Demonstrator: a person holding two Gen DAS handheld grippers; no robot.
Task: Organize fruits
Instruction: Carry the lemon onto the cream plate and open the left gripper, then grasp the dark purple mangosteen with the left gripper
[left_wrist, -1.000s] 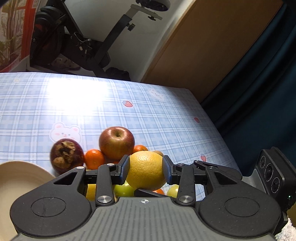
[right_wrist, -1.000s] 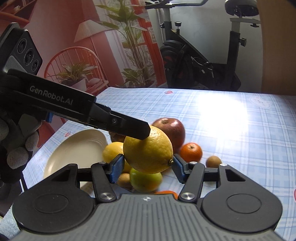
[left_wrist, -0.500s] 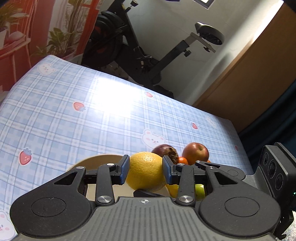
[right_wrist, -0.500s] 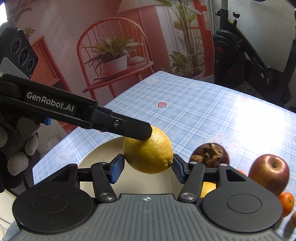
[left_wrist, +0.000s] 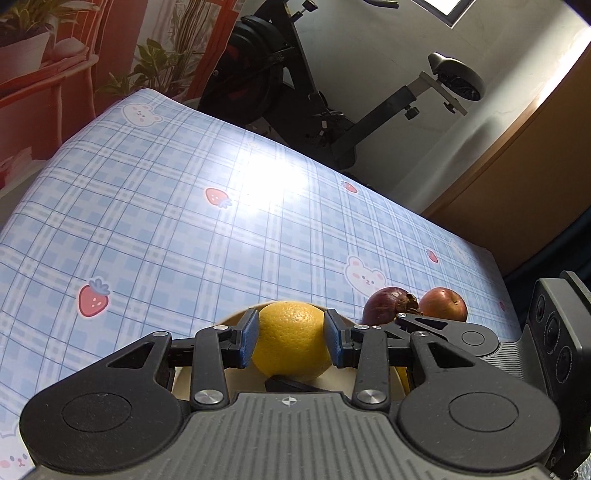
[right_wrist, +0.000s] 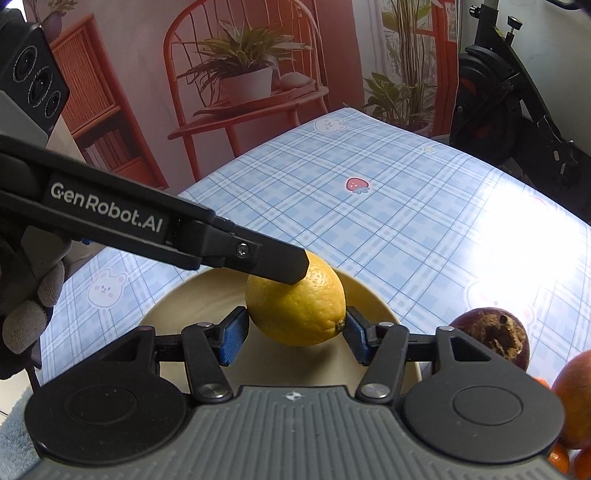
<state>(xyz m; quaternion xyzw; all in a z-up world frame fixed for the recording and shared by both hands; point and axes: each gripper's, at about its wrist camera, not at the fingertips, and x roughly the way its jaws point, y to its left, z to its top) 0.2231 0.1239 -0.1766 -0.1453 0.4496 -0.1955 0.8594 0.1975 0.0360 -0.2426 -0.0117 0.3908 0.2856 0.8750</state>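
Note:
Both grippers hold one large yellow citrus fruit (left_wrist: 291, 338) (right_wrist: 295, 306) over a cream plate (right_wrist: 192, 306). My left gripper (left_wrist: 291, 336) is shut on it from the sides; in the right wrist view its black finger (right_wrist: 273, 258) lies on top of the fruit. My right gripper (right_wrist: 295, 334) is shut on the same fruit with its blue pads at both ends. The plate rim (left_wrist: 236, 317) shows just behind the fruit in the left wrist view. A dark purple fruit with a brown crusty patch (right_wrist: 491, 338) (left_wrist: 386, 302) and a red apple (left_wrist: 443, 304) lie right of the plate.
More fruit lies at the right edge: the apple (right_wrist: 576, 395) and small oranges (right_wrist: 561, 458). The table has a blue plaid cloth (left_wrist: 184, 206) with strawberry and bear prints. An exercise bike (left_wrist: 332, 96) stands beyond the far edge. A red chair with a plant (right_wrist: 243, 74) stands at the left.
Both grippers have carried the yellow fruit left, away from the fruit pile, and lower over the cream plate. The pile now lies to the right.

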